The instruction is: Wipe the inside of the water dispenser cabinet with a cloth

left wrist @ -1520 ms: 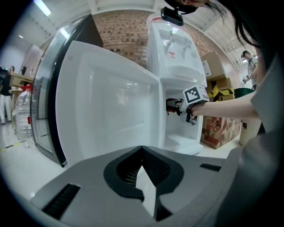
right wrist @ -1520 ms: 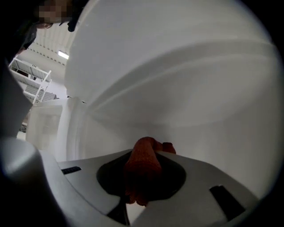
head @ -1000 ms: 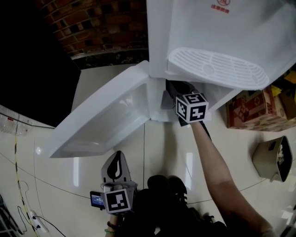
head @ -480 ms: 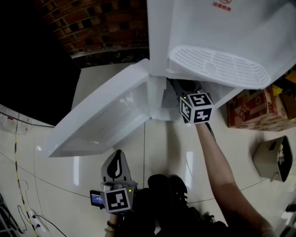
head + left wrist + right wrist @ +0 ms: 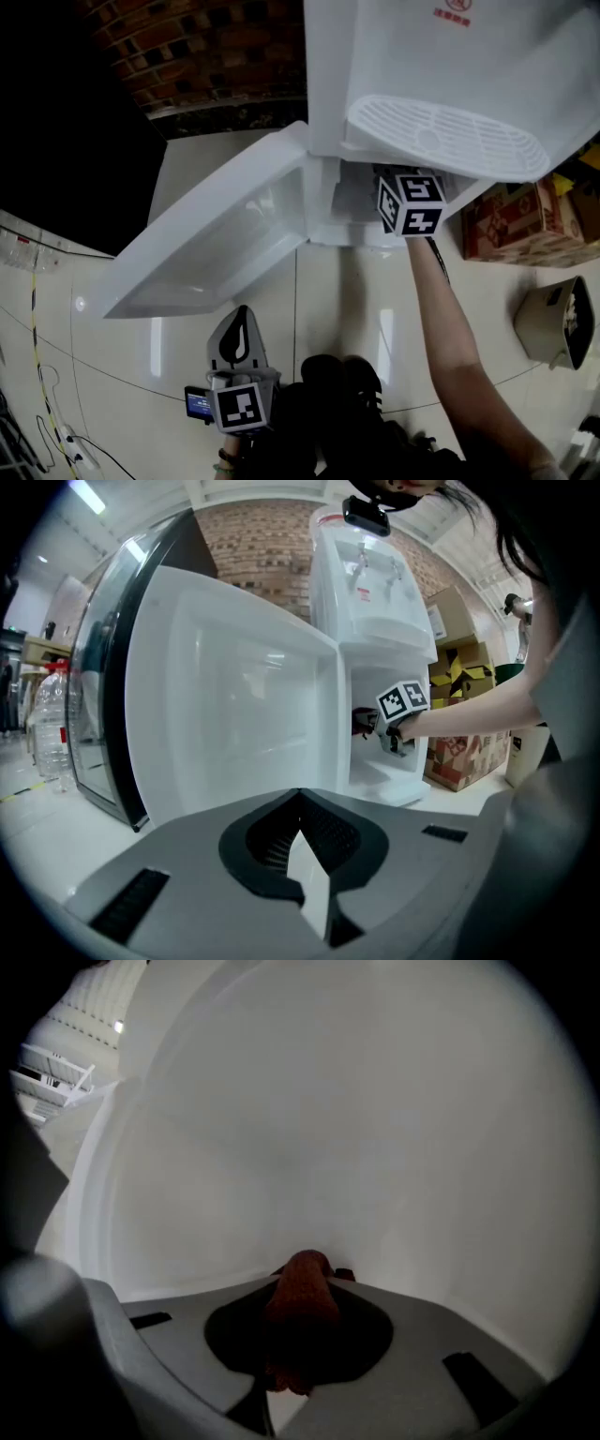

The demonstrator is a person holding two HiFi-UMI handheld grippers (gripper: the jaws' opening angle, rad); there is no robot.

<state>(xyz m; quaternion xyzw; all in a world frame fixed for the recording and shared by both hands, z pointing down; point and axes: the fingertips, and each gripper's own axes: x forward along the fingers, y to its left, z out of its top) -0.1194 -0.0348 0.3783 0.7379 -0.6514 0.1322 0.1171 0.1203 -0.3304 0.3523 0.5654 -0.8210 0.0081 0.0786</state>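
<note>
We see a floor [image 5: 337,300] of pale, glossy tiles with thin dark joints. The white water dispenser [image 5: 422,56] stands on it. Just beside the dispenser, on our right, sits a printed cardboard box [image 5: 511,220], and nearer to us a tan bucket [image 5: 553,323]. At our far left a thin cable [image 5: 37,375] trails across the tiles to a power strip [image 5: 80,455].

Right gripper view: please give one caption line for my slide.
Right gripper shut on a reddish cloth, facing the white cabinet wall.
</note>
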